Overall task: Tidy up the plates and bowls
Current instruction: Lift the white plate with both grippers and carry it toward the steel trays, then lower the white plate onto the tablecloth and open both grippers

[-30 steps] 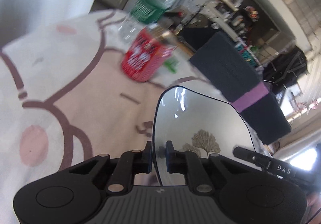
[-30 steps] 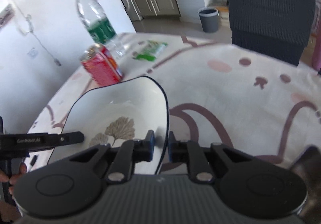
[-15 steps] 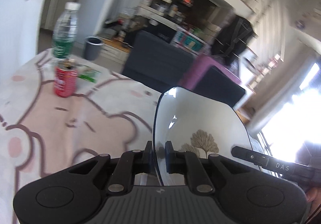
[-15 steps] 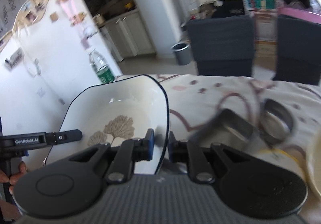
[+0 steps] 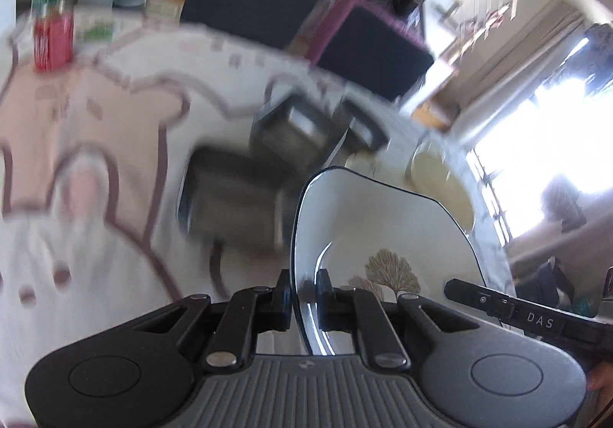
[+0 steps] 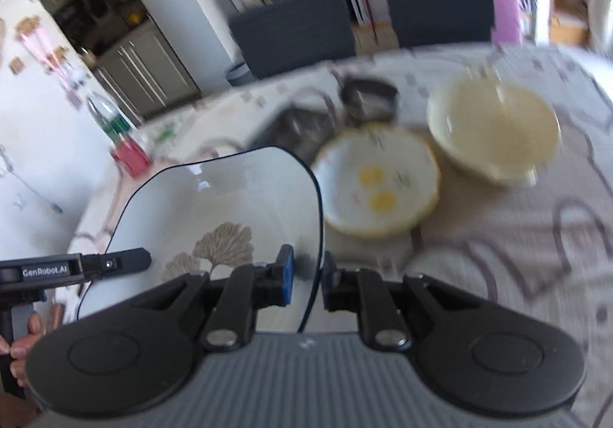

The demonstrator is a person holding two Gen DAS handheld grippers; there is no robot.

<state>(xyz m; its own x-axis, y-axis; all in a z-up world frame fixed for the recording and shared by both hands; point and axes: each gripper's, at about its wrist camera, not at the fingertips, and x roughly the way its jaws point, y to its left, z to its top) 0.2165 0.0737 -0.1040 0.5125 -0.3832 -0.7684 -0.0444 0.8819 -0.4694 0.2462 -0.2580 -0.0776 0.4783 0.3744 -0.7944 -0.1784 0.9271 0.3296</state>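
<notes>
**A glazed plate carried between two claws, above a surface set with bowls**

The white plate (image 6: 214,221), dark-rimmed and printed with a brown tree motif, is held clear of the surface (image 6: 517,255), near the viewer's side of the yellow-rimmed bowl (image 6: 379,184). The left claw (image 5: 304,295) is clamped on one edge of the plate (image 5: 383,232), one finger on each face of the rim. The right claw (image 6: 306,276) is clamped in the same way on the opposite edge. Neither view shows the plate touching anything else.

Beyond the yellow-rimmed bowl and to its right stands a larger cream bowl (image 6: 494,129). Behind the yellow-rimmed bowl lie two dark metal containers (image 6: 367,96), blurred by motion. Well to its left stand a red can (image 6: 132,159) and a clear bottle (image 6: 105,113).

Handling, judged from appearance: the plate looks like glazed ceramic, so it is probably stiff, moderately heavy and brittle. Its glossy faces reflect light strongly, which suggests a slippery grip for narrow fingers. The rim is the only part thin enough to fit between the fingers. Two holds on opposite edges should keep the plate level and share its weight. A single edge hold would likely let it pivot or slide. Setting it down gently, flat and without striking the bowls, would guard against chipping.
</notes>
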